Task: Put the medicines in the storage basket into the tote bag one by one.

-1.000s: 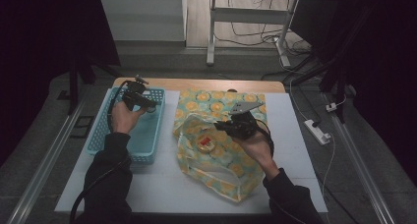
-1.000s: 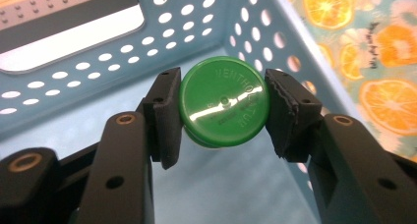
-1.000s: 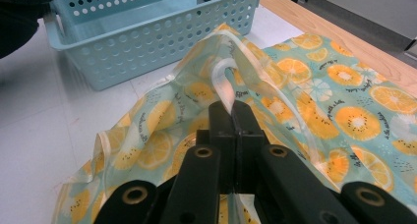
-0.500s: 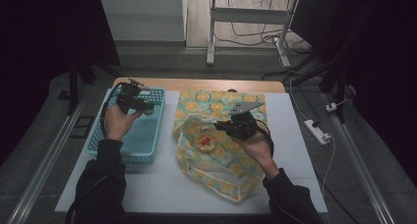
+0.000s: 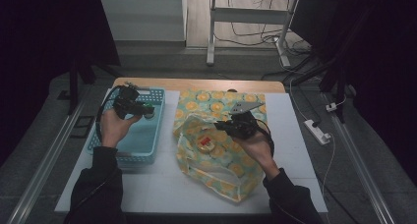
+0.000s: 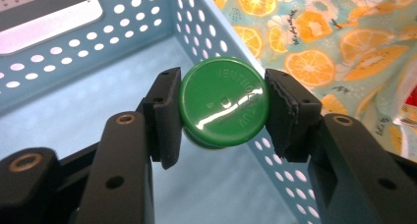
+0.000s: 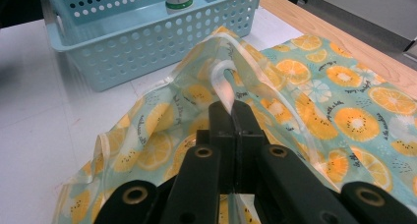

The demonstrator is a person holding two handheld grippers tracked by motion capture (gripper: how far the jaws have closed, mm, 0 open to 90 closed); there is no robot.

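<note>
We are holding a small round container with a shiny green lid (image 6: 223, 102) between the two black jaws of our left gripper (image 6: 221, 111). The pads are pressing on the lid from both sides, so this gripper is grasping the container firmly. In the left gripper view the lid is facing the camera, and we can read raised letters on it, although not all of them clearly. Under the container we are seeing the light blue plastic basket with many round holes (image 6: 59, 52); the container is staying above the inside of the basket, close to its wall on the side of the bag, and it is not touching the floor of the basket. In the high view the left gripper (image 5: 140, 108) is hanging over the far part of the basket (image 5: 128, 157).

Our right gripper (image 7: 231, 111) is clenched completely, and between its jaws it is pinching the clear handle of the plastic bag printed with orange slices (image 7: 314, 86). The bag is lying on the white table top (image 5: 162, 189), just beside the basket, and the handle is lifted up. In the high view a small round thing with a red label (image 5: 205, 142) is lying inside the bag, near the right gripper (image 5: 236, 126).
</note>
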